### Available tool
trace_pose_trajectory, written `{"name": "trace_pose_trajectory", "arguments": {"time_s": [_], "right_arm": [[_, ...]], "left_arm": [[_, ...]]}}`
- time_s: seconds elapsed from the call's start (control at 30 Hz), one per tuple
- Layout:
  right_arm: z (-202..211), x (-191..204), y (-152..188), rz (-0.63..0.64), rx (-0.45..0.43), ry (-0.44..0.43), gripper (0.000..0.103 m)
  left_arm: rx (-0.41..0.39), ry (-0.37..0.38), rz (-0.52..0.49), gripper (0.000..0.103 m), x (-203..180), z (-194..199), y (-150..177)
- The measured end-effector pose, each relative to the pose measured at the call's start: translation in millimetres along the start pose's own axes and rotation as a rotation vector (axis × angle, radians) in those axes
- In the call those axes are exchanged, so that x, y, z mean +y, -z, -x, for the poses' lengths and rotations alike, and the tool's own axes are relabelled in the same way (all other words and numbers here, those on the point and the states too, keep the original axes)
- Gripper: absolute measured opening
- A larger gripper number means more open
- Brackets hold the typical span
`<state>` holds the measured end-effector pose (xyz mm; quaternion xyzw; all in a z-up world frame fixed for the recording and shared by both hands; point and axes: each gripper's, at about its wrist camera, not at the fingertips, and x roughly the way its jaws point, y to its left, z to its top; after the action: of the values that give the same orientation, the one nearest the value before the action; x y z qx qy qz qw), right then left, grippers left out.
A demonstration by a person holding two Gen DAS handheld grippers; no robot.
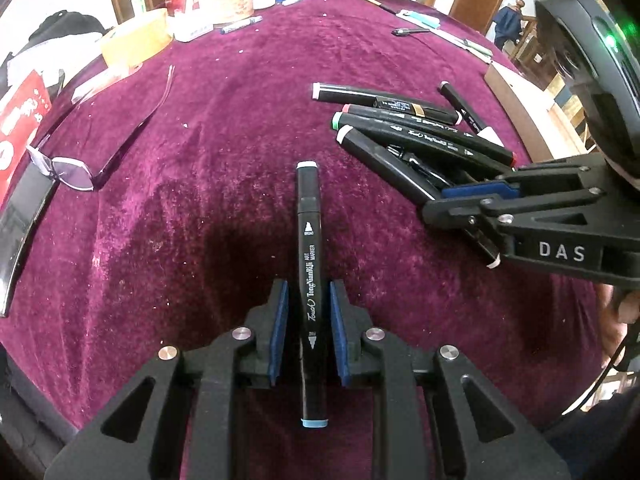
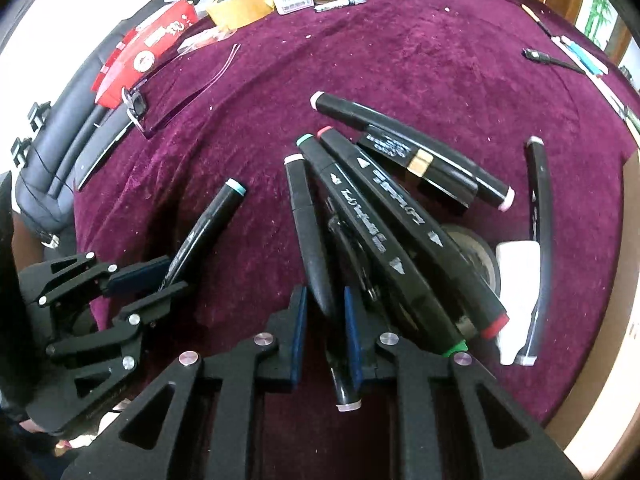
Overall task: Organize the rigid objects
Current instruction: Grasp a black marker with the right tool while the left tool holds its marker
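Left gripper (image 1: 308, 332) fingers stand narrowly apart around a marker (image 1: 309, 264); right gripper (image 2: 325, 336) fingers likewise straddle a pile marker (image 2: 310, 240).

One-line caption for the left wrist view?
Left gripper straddles a blue-capped marker on purple velvet; right gripper reaches the marker pile.

The desk (image 1: 224, 128) wore a matt, napped purple velvet cloth flecked with lint. The markers (image 2: 360, 216) were glossy black plastic; the gripper (image 1: 308, 332) was matt black plastic with shiny metal bolts.
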<state>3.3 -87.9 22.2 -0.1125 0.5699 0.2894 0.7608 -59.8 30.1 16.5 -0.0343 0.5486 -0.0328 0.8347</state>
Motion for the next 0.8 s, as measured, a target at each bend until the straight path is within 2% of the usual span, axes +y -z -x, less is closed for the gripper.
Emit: {"name": "trace_pose_trajectory", "arguments": {"time_s": [0.13, 0.2, 0.23, 0.37, 0.43, 0.5, 0.57, 0.8], "right_arm": [[-0.2, 7.5, 5.0, 0.037, -0.024, 0.047, 0.015], [-0.3, 11.0, 6.4, 0.051, -0.035, 0.072, 0.015], [-0.2, 11.5, 7.6, 0.052, -0.043, 0.079, 0.015], [0.2, 11.6, 7.4, 0.052, -0.051, 0.092, 0.015], [0.4, 13.9, 6.6, 0.062, -0.042, 0.103, 0.014], [2.1, 10.4, 8.8, 0.025, -0.049, 0.074, 0.014], [3.3, 8.2, 10.2, -0.012, -0.051, 0.038, 0.013], [17.6, 10.3, 20.2, -0.04, -0.079, -0.06, 0.013]], "left_arm": [[0.006, 0.03, -0.005, 0.03, -0.7, -0.8, -1.3], [0.014, 0.049, -0.032, 0.049, -6.7, -1.7, -1.2], [0.017, 0.049, -0.047, 0.053, -10.8, -2.3, -0.9], [-0.01, -0.041, -0.116, 0.054, -27.8, -3.6, 4.4], [-0.021, -0.038, -0.099, 0.047, -24.3, -3.0, 3.8], [-0.032, -0.052, -0.08, 0.027, -18.7, -1.6, 2.4], [-0.037, -0.057, -0.047, 0.013, -9.2, -0.6, 1.2], [-0.061, 0.0, 0.059, 0.012, 9.6, 5.2, 4.5]]}}
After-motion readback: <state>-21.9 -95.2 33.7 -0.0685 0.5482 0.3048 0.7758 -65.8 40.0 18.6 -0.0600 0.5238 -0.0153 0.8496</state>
